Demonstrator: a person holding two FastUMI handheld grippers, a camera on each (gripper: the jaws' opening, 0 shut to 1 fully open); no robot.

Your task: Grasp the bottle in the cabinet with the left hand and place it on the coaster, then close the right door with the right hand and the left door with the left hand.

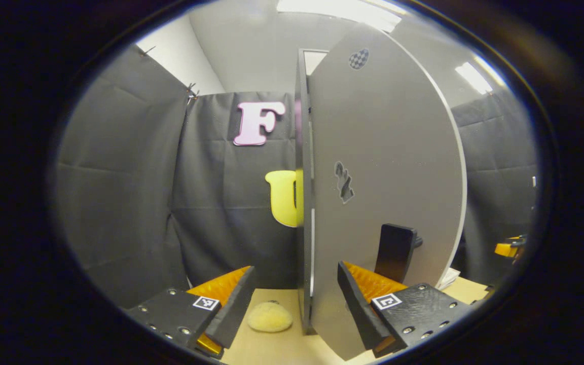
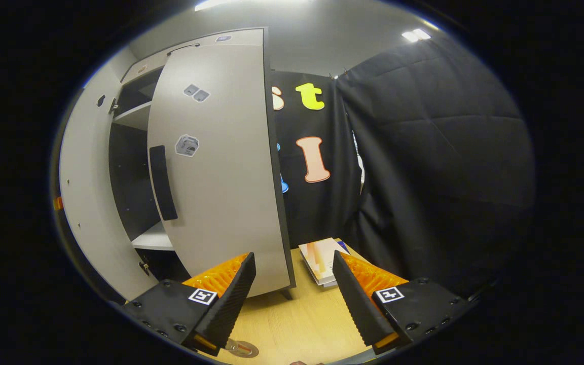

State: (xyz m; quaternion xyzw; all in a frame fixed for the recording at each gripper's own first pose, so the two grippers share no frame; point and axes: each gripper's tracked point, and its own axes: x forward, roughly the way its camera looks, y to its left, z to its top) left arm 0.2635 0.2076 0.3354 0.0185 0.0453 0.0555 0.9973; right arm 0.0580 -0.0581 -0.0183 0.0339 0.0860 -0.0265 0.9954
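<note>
Both tongs are spread and hold nothing: the left tongs (image 1: 294, 304) stand just in front of the left door (image 1: 383, 167), whose edge falls between their fingers, and the right tongs (image 2: 292, 299) hang near the lower corner of the right door (image 2: 221, 167). In both views the doors are wide open, so I judge that the door-closing part of the task is in hand, with the right door first. The bottle and the coaster I cannot identify with certainty; a pale fluffy round thing (image 1: 270, 317) lies on the desk (image 1: 277, 350) beside the left door, and it may be the coaster, but no bottle stands on it. In the right gripper view the cabinet (image 2: 135, 167) shows dark shelves, and a stack of papers (image 2: 320, 258) lies on the desk behind the tongs. The next move probably asks the right tongs to go behind the outer face of the right door, or to its dark handle (image 2: 162, 182), and push it toward the cabinet in an arc.
</note>
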